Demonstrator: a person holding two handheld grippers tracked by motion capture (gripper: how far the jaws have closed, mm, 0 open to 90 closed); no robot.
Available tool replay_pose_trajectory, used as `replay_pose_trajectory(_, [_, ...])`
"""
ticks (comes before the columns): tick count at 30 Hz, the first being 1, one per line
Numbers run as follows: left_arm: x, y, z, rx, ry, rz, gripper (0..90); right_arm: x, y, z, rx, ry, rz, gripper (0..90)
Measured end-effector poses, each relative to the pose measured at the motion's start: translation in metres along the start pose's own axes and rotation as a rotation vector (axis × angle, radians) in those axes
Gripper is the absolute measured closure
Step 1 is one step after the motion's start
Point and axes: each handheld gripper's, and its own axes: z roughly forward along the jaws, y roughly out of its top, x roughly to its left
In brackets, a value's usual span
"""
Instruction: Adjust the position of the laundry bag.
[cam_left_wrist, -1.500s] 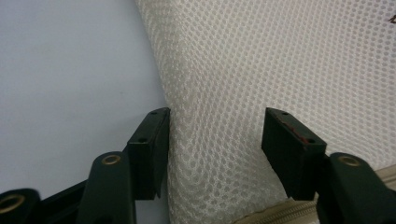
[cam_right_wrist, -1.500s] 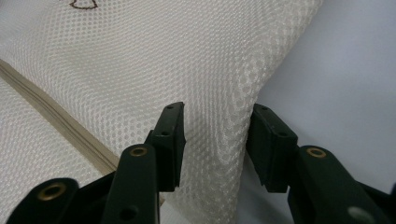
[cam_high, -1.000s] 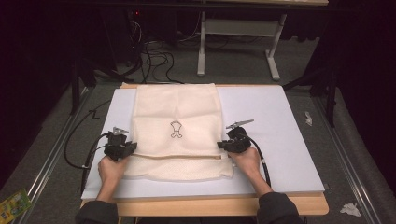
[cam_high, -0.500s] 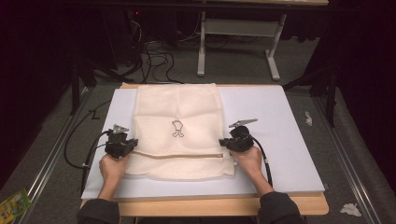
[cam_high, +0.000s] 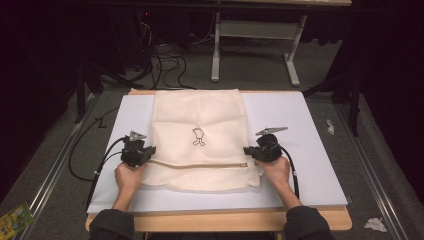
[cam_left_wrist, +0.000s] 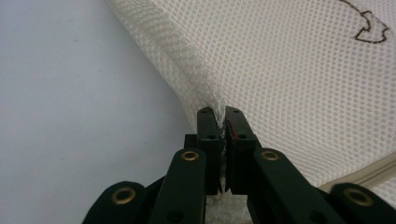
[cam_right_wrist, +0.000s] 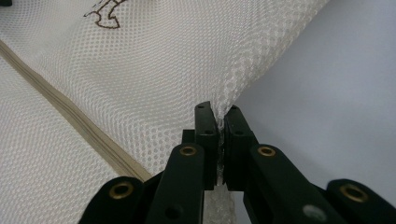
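On a white board (cam_high: 310, 150) atop the table, a cream mesh laundry bag (cam_high: 200, 120) lies flat, its near end folded over at the zipper (cam_high: 200, 165). The left gripper (cam_high: 142, 154) and right gripper (cam_high: 252, 152) each pinch a side edge of the bag; the first fold looks under way, with further folds likely remaining.

The bag (cam_high: 200, 140) is cream mesh cloth, an open net of small holes, soft and matt, with a beige woven zipper (cam_high: 200, 164) band across it. The sheet (cam_high: 310, 150) beneath looks smooth, matt pale grey. The desk (cam_high: 220, 220) edge is light wood. Both grippers' fingers (cam_left_wrist: 208, 140) are matt black with brass-coloured rivets.
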Motion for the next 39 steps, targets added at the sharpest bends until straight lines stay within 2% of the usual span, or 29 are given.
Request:
replay_pose_trajectory(4, [-0.006,0.006,0.006,0.004,-0.008,0.020,87.0,-0.007,-0.002,-0.006,0.004,-0.015,0.001,88.3])
replay_pose_trajectory(12, [-0.018,0.015,0.008,-0.017,-0.039,0.016,87.0,-0.015,-0.006,-0.019,-0.018,-0.033,0.014,88.3])
replay_pose_trajectory(17, [-0.027,0.022,0.009,-0.028,-0.053,0.031,87.0,-0.020,-0.007,-0.027,-0.015,-0.053,0.012,88.3])
replay_pose_trajectory(29, [-0.038,0.028,0.010,-0.033,-0.068,0.049,86.9,-0.030,-0.010,-0.038,-0.022,-0.061,0.029,88.3])
replay_pose_trajectory(34, [-0.043,0.028,0.014,-0.031,-0.074,0.060,86.8,-0.034,-0.013,-0.042,-0.020,-0.071,0.035,88.2])
replay_pose_trajectory(36, [-0.046,0.029,0.015,-0.045,-0.081,0.055,86.8,-0.035,-0.014,-0.044,-0.025,-0.075,0.035,88.2])
replay_pose_trajectory(39, [-0.051,0.029,0.020,-0.034,-0.091,0.054,86.8,-0.040,-0.018,-0.046,-0.022,-0.080,0.053,88.2])
